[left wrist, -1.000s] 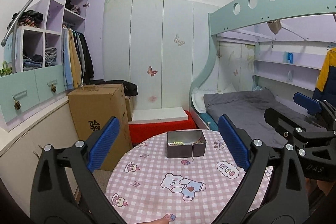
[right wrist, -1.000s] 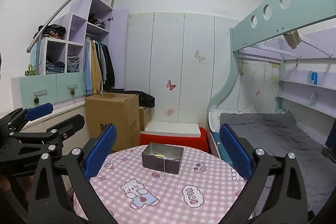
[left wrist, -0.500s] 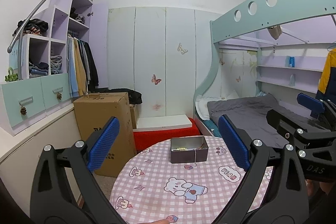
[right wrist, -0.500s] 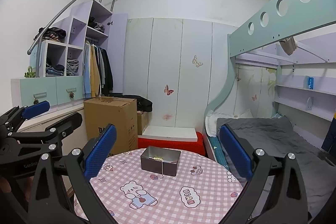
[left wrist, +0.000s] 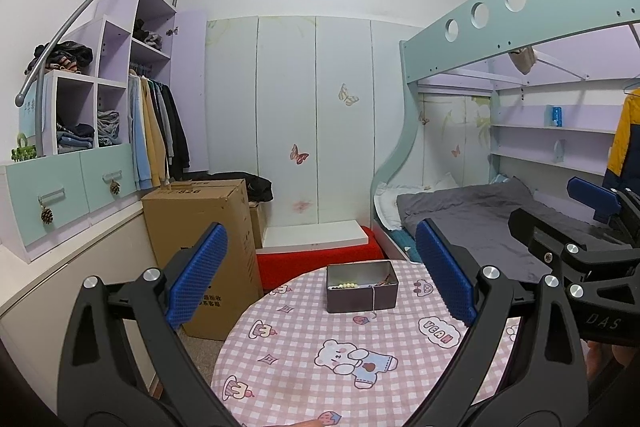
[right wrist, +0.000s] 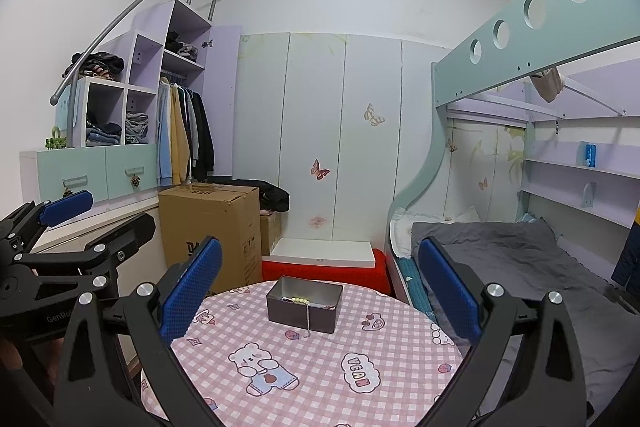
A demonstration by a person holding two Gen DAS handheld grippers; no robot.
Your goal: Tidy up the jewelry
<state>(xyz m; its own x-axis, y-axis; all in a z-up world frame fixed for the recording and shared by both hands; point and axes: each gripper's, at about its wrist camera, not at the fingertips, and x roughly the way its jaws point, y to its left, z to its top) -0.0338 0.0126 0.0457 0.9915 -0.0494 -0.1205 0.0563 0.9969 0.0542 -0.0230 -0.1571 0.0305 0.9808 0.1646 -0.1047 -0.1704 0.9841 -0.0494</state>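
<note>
Both tools are held level above the near edge of the round table (right wrist: 392,355), well apart from the work. The left gripper (left wrist: 320,275) has its blue pads spread wide with nothing between them; the right gripper (right wrist: 320,287) is likewise spread and empty. The grey metal tin (right wrist: 305,303) stands open near the far edge of the pink checked tablecloth (left wrist: 304,359). Inside it lie a bead strand (right wrist: 298,299) and, less distinctly, other small items at the right end. A thin chain (right wrist: 308,319) hangs over the tin's front wall, its end resting on the cloth, so the contents are not fully contained. Judgement: the task appears near complete, the dangling chain being the outstanding item. The wide jaw setting suits an approach to the tin, though a chain this fine calls for a careful pinch close to the rim.
</note>
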